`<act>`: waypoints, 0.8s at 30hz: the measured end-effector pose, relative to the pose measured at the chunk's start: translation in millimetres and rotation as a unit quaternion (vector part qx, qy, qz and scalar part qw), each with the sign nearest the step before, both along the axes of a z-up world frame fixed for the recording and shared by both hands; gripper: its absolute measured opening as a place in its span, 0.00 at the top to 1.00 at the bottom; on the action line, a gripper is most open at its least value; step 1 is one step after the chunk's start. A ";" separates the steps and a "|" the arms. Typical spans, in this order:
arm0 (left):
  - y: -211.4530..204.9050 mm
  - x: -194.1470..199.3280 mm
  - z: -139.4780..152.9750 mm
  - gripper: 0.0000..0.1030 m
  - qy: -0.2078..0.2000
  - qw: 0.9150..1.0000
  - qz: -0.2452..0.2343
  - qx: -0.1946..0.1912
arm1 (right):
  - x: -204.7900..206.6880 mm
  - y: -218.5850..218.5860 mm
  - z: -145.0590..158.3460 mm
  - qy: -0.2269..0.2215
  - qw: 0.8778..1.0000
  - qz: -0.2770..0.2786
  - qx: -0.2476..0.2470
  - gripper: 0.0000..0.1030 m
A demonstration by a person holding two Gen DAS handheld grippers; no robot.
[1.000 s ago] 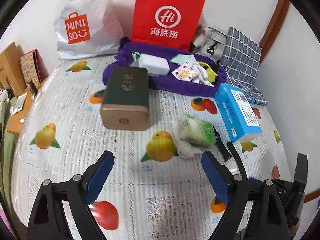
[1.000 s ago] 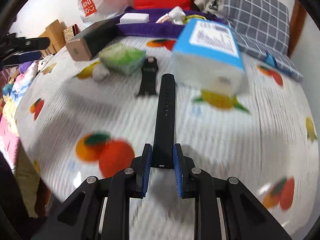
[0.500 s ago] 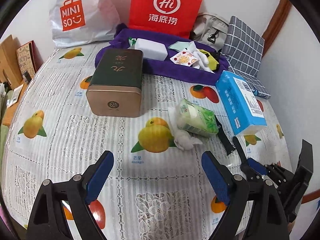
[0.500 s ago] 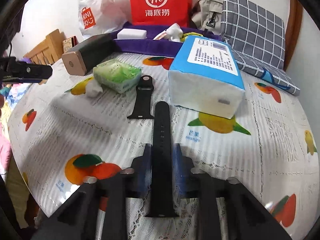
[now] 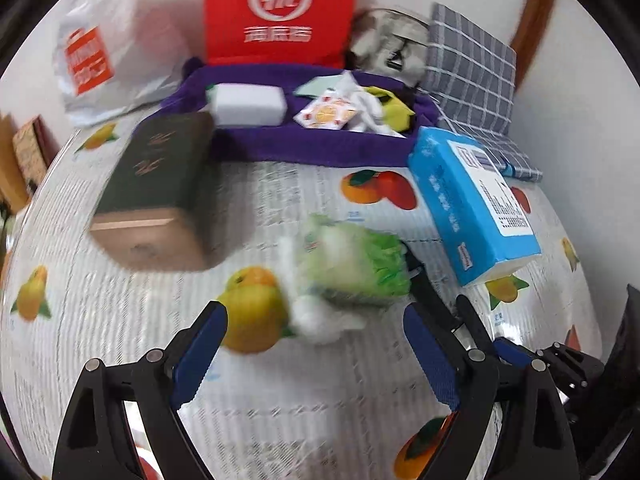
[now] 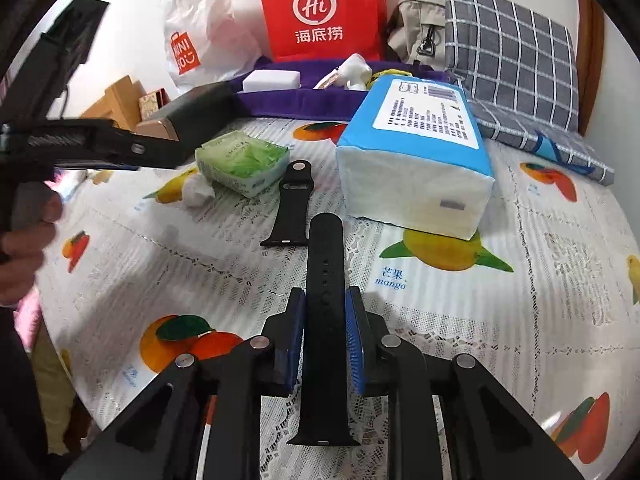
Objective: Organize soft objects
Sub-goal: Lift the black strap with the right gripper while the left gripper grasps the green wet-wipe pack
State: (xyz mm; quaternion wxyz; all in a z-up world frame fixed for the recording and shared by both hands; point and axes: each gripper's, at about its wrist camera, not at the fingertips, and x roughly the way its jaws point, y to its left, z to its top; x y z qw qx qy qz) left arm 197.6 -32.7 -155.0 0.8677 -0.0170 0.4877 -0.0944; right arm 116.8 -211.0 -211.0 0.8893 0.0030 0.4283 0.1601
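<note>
- Two grippers are mine here, over a worktop (image 6: 520,280) under a fruit-printed lace cloth; I take things from left to right.
- My left gripper (image 5: 316,344) stands wide with nothing between its blue pads, hanging above the cloth close in front of the green tissue pack; that view is blurred.
- A dark green tin with a gold end (image 5: 156,192) lies on its side at the left, in front of the purple tray.
- The green tissue pack (image 6: 242,162) lies on the cloth with a crumpled white tissue (image 6: 197,194) touching its near left corner.
- A short black watch strap piece (image 6: 290,204) lies just right of the pack, flat on the cloth.
- My right gripper (image 6: 325,344) is narrow, its pads pressed on either edge of the long black watch strap (image 6: 325,280), which points away from me toward the short piece.
- A blue tissue pack (image 6: 416,152) sits right of both straps.
- Behind, the purple tray (image 5: 304,148) holds a white block (image 5: 248,104), a sachet and white and yellow soft things.
- A grey checked cushion (image 6: 512,60) leans at the far right.
</note>
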 end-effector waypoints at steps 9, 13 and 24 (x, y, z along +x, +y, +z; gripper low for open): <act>-43.5 30.7 -22.0 0.13 0.012 0.997 -0.038 0.059 | -4.2 -22.4 5.8 -0.003 1.000 -0.019 0.015 0.80; -54.2 41.6 -36.8 0.13 0.022 0.995 -0.034 0.092 | -2.8 -28.1 4.7 -0.003 1.000 -0.023 0.018 0.80; -30.8 13.9 -3.3 0.31 -0.025 0.997 -0.029 0.060 | -4.9 -26.0 4.2 0.003 0.999 -0.031 0.012 0.80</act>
